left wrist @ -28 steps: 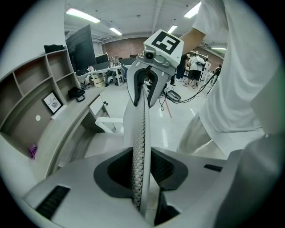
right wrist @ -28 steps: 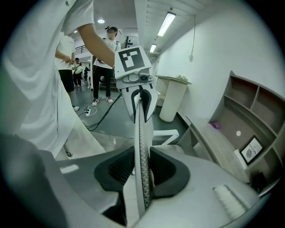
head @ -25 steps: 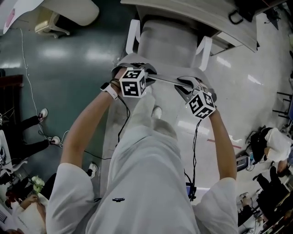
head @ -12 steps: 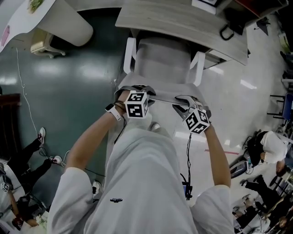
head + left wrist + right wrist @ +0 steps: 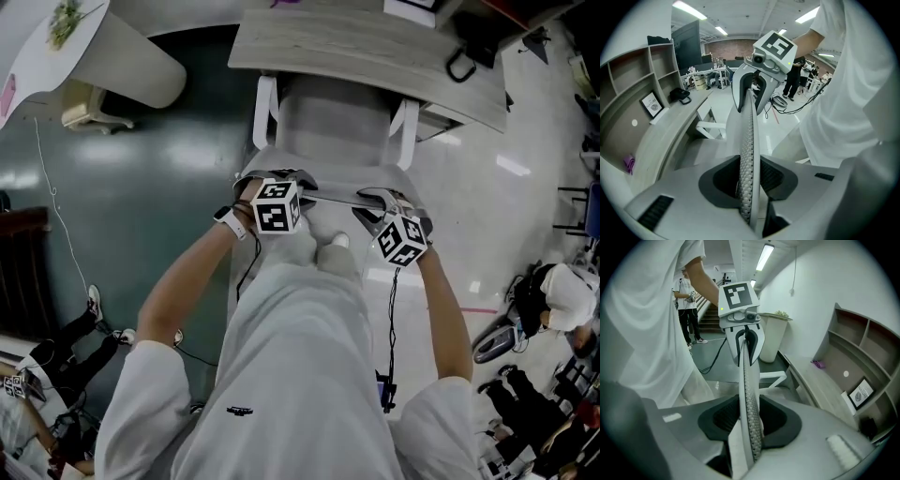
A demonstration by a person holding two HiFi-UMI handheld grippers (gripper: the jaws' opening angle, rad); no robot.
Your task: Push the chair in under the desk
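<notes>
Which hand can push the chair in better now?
Left. The left gripper is clamped on the backrest; the right gripper's jaws have just been opening around it, so its hold looks looser.

Head view steeply down; gripper views close, opposed, apparently sharing chair back [image 5: 750, 136].

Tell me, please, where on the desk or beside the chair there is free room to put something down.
The desk top is bare between the purple thing and the framed picture. The dark floor left of the chair is open up to the white cable. Crowded: the desk's right end, where a black object lies.
</notes>
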